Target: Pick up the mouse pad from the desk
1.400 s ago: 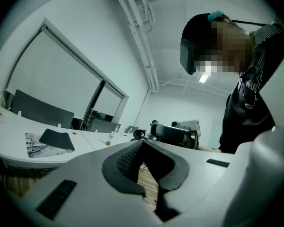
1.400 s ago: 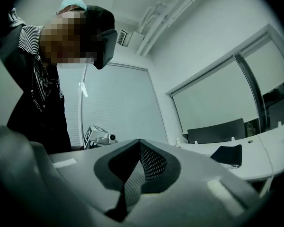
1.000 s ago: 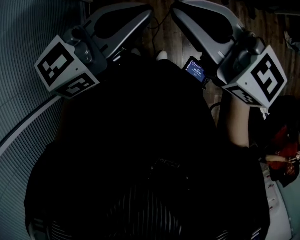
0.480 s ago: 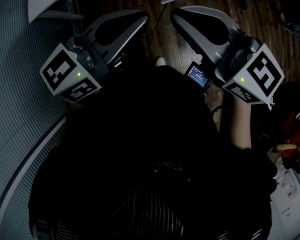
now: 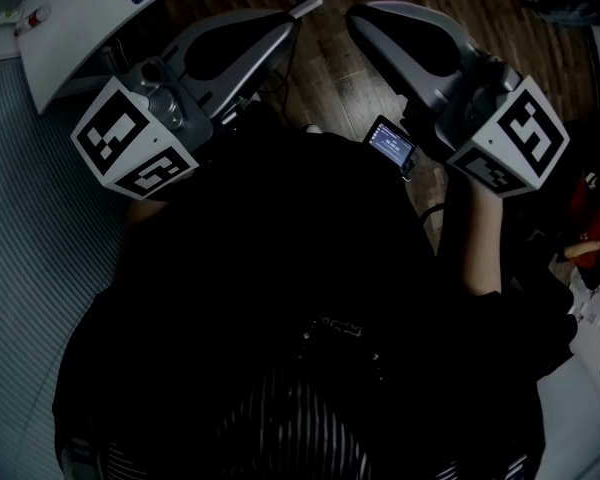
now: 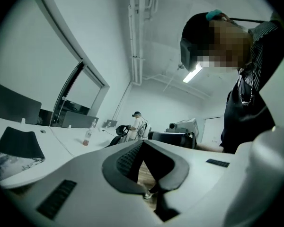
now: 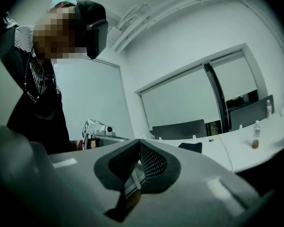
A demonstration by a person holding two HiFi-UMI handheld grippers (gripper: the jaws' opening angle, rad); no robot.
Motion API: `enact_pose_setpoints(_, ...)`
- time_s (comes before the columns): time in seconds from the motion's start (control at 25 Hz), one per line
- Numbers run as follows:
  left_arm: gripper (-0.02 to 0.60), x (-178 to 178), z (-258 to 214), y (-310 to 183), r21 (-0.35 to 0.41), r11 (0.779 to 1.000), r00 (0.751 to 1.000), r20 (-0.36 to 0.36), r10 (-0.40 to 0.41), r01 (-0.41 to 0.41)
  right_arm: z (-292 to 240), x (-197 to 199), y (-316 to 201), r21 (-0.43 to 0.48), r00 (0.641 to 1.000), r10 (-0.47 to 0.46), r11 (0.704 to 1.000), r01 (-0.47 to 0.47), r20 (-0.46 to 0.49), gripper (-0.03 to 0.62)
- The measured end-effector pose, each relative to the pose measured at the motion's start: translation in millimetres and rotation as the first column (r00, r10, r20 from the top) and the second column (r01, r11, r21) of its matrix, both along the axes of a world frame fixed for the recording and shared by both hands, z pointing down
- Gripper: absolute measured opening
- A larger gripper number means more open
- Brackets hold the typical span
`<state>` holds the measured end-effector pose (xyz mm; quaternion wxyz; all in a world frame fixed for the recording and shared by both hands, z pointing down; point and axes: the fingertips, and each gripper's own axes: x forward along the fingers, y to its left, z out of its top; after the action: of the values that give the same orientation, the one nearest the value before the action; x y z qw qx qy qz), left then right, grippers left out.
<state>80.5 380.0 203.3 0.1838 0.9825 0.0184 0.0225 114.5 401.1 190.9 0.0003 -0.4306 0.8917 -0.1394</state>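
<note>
- Both tools have swung on over the floor (image 5: pixel 340 83); left tool (image 5: pixel 290 26) and right tool (image 5: pixel 354 18) each have their jaws together, nothing between them.
- More of the table (image 5: pixel 70 38) now shows at 11 o'clock in the head view.
- The mouse pad (image 6: pixel 20 143) lies on the table at 9 o'clock in the left gripper view, well apart from both tools.
- This looks like approach only, with no grasp begun.

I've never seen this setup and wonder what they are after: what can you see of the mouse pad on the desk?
The mouse pad is a thin, dark, nearly black sheet with rounded corners, matte like fabric or rubber. It lies flat on the white desk, far left in the left gripper view. Its near edge meets a grey patterned sheet; whether it overlaps that is unclear. Nothing rests on it or holds it. A bottle stands apart, farther along the desk.
</note>
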Motion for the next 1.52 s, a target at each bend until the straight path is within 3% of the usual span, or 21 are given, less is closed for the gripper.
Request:
enact_pose_setpoints(0.28, 0.008, -31.1, -21.6, -66.7, 0.008, 1.0, 1.0, -0.021, -0.002, 0.002, -22.9, -34.9, -62.6, -0.006, 0.999, -0.004, 1.0, 0.004, -0.053, 0.005)
enact_pose_setpoints(0.6, 0.008, -97.3, -4.3, -143.3, 0.005, 0.999, 0.998, -0.041, -0.054, 0.054, -19.3, -103.4, -143.6, -0.004, 0.991, -0.054, 0.999, 0.054, -0.121, 0.005)
enact_pose_setpoints(0.8, 0.008, -124.9, -25.0, -179.2, 0.029, 0.996, 0.995, -0.048, -0.083, 0.085, -37.6, -133.3, -177.3, 0.018, 0.986, -0.082, 0.996, 0.085, -0.145, 0.005)
enact_pose_setpoints(1.12, 0.008, -147.9, -20.0, -216.1, 0.016, 0.992, 0.991, -0.049, -0.126, 0.127, -32.6, -147.3, -220.1, 0.015, 0.988, -0.107, 0.994, 0.11, -0.114, 0.005)
enact_pose_setpoints(1.32, 0.008, -158.0, 7.1, -217.2, -0.01, 0.983, 0.982, -0.048, -0.182, 0.181, 3.1, -147.1, -223.3, -0.016, 0.979, -0.159, 0.987, 0.158, -0.126, 0.005)
enact_pose_setpoints(1.52, 0.008, -155.5, 12.3, -242.6, -0.01, 0.97, 0.97, -0.019, -0.243, 0.242, -0.7, -140.9, -254.4, 0.017, 0.977, -0.203, 0.979, 0.205, -0.069, 0.005)
